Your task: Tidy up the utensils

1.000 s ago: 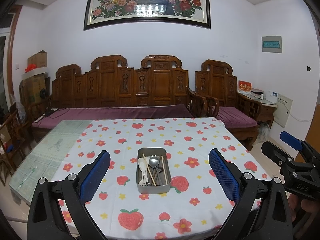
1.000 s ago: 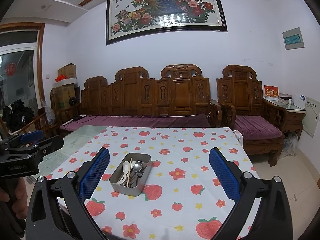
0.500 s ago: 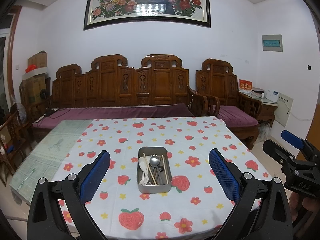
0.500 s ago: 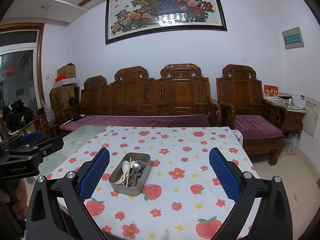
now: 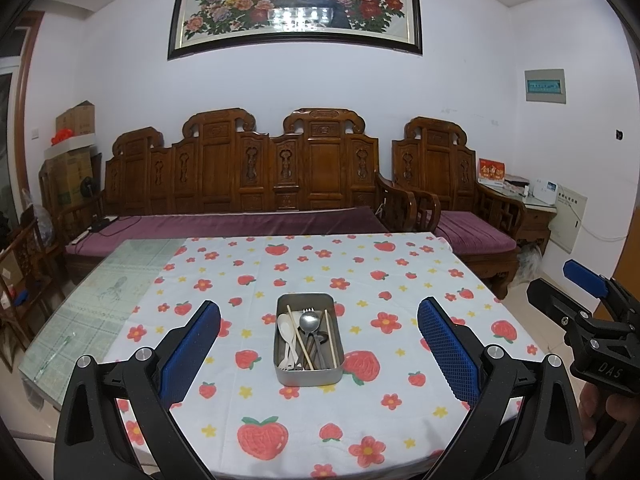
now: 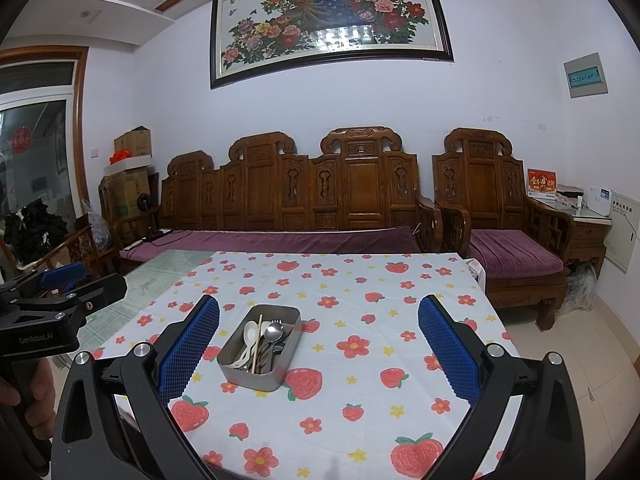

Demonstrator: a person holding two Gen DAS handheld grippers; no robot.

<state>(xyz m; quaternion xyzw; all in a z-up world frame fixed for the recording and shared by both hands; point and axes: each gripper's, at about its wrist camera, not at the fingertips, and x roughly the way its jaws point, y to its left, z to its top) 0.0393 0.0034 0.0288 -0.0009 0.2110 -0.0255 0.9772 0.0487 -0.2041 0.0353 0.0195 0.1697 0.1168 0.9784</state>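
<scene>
My left claw [image 5: 318,350] hangs above the near edge of the table [image 5: 400,280], its blue pads spread wide apart with nothing between them. My right claw [image 6: 318,350] is held the same way, wide apart and empty, a little off to the right of the left one. Ahead of both, on the strawberry-print cloth [image 5: 360,420], sits the metal tin [image 5: 309,376], near the middle of the table. Inside it lie a white spoon [image 5: 285,326], a steel spoon [image 5: 309,322], chopsticks [image 5: 330,344] and what looks like a fork, though the pile is too tangled to be sure. Beyond the table stands a carved wooden bench [image 5: 248,176] with purple cushions, and above it a peacock painting [image 5: 296,4].
</scene>
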